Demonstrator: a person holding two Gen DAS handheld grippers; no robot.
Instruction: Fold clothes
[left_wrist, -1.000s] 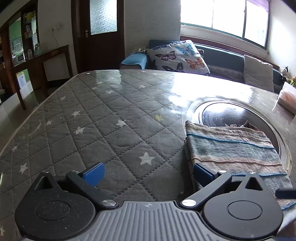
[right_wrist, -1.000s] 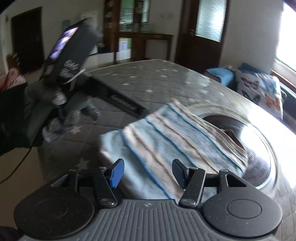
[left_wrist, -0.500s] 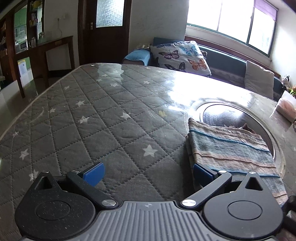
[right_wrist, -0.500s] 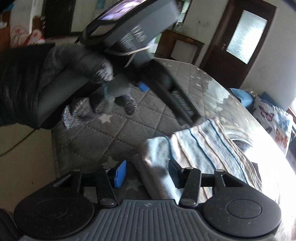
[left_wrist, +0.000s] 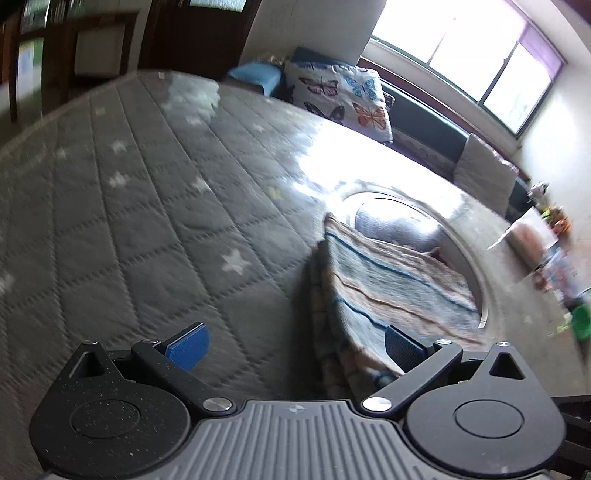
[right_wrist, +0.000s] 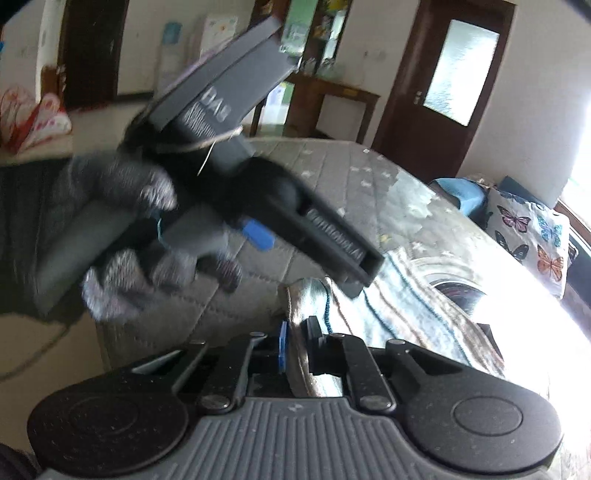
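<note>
Pinching the near edge of the cloth (right_wrist: 402, 314), the right gripper (right_wrist: 295, 347) has its jaws drawn together on a thin fold of fabric. The left gripper (left_wrist: 295, 343) has its jaws spread wide with nothing between them, poised above the table (left_wrist: 147, 221) just beside the cloth's left edge; its right finger (left_wrist: 402, 349) overlaps the cloth in view, though contact cannot be told. The cloth, a striped knit piece already folded into a rectangle, lies on the quilted, star-patterned table near its close edge, its far end reaching over a round inset (left_wrist: 424, 221). It looks soft, light and limp, so it will likely sag and drag wherever it is unsupported, and its layers may slide apart if only the top one is caught. A sound hold would take all layers at a corner or along the folded edge, with both grippers at matching corners to keep the fold square. The glossy table cover may let the fabric slip easily.
</note>
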